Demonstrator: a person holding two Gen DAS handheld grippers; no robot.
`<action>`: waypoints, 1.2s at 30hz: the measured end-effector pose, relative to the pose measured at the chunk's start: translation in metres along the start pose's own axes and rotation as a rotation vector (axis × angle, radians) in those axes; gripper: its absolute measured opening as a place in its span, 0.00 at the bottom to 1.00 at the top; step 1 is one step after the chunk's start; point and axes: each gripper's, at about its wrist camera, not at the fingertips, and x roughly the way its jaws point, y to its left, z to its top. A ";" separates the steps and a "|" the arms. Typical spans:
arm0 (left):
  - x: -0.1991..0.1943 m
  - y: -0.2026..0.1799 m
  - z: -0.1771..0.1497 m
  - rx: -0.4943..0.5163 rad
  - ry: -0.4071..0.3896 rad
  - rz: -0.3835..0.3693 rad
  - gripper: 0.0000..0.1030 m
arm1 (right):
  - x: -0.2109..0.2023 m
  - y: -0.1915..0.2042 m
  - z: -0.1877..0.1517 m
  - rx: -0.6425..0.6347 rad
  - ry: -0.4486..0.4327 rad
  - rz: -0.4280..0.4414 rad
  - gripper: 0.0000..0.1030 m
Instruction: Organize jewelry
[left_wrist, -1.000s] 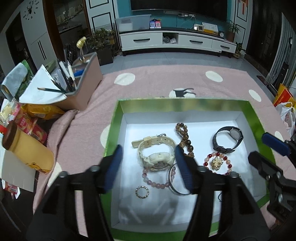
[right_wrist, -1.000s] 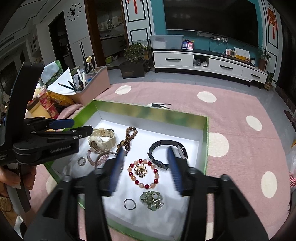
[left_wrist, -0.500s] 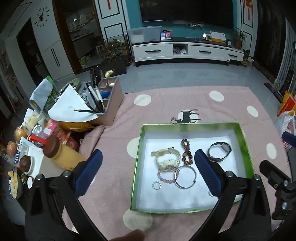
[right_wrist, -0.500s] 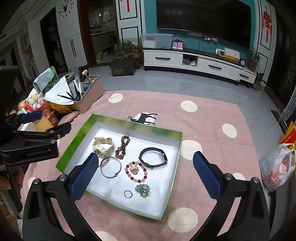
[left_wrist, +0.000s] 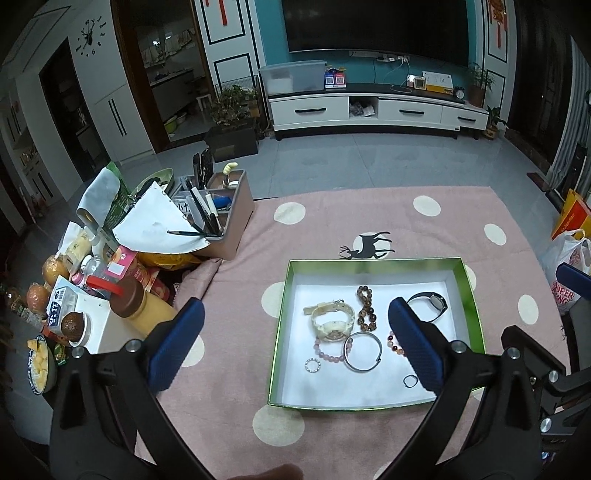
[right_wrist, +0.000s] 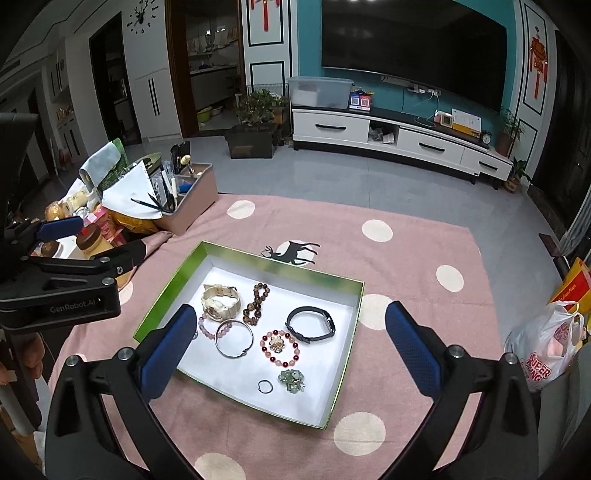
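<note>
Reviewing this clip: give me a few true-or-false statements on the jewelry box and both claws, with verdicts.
1. Both claws hold nothing. True: left claw and right claw stand wide open, having just been opening, nothing between the pads.
2. The cream watch lies on the rug. False: it lies inside the green box.
3. The black watch lies in the box. True.
4. The silver bangle circles the brown bead bracelet. False: they lie apart.

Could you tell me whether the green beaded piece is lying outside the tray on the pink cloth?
No, the green beaded piece lies inside the tray, on its white floor beside the small dark ring.
</note>
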 end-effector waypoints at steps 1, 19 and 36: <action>0.000 0.000 0.000 0.000 0.000 -0.002 0.98 | 0.001 0.000 0.000 -0.001 0.003 0.000 0.99; 0.009 0.001 -0.002 -0.008 0.012 0.001 0.98 | 0.009 0.001 -0.001 -0.001 0.012 -0.007 0.99; 0.015 0.004 -0.005 -0.015 0.018 0.002 0.98 | 0.014 0.003 -0.004 -0.006 0.015 -0.006 0.99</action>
